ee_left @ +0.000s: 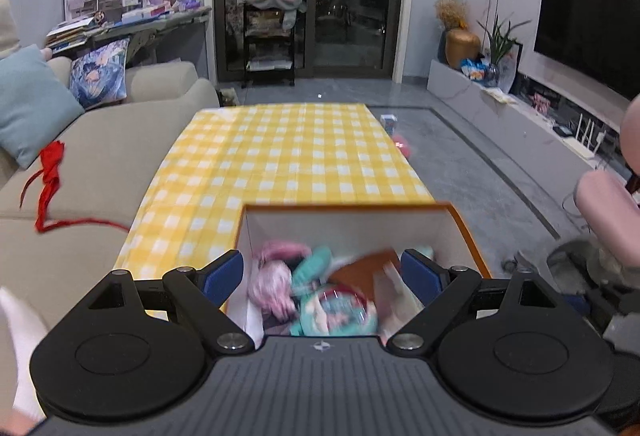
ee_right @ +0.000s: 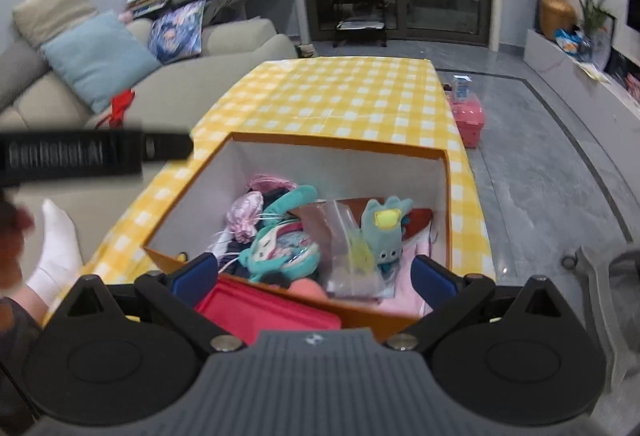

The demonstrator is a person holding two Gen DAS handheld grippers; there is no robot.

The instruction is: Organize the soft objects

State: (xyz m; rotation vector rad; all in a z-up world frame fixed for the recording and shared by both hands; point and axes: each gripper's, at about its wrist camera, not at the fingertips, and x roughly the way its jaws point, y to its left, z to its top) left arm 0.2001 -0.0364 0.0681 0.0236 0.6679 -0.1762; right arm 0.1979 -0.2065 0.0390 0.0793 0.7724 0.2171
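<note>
**Inspector:** Start with the two grippers. State of each?

**Assistant:** The left gripper [ee_left: 322, 268] has its two blue-padded fingers spread wide with nothing between them; it hangs above the orange box [ee_left: 466, 232]. The right gripper [ee_right: 314, 274] is likewise spread and holds nothing, poised over the near rim of the same box [ee_right: 448, 195].

**Inspector:** Box contents?

**Assistant:** In the right wrist view I count one teal bunny-eared pouch [ee_right: 280, 244], one grey-blue plush toy with a yellow patch [ee_right: 386, 232], one pink satin scrunchie [ee_right: 244, 215] and one clear plastic bag [ee_right: 344, 248]. A red flat item [ee_right: 264, 308] lies at the near rim, its front edge cut off by the gripper body. Dark items beneath the pouch cannot be identified.

**Inspector:** And the left wrist view?

**Assistant:** Motion-blurred. Only pink and teal masses are legible in the box; individual items cannot be counted there.

**Inspector:** Surroundings?

**Assistant:** The box stands on a table with a yellow checked cloth [ee_right: 348, 95]. One pink case [ee_right: 468, 119] sits on the floor beside the table's right side. One beige sofa [ee_right: 188, 91] on the left carries three cushions and one red ribbon [ee_right: 120, 107]. A white-socked foot [ee_right: 56, 248] shows at lower left, the leg cut off by the frame.
</note>
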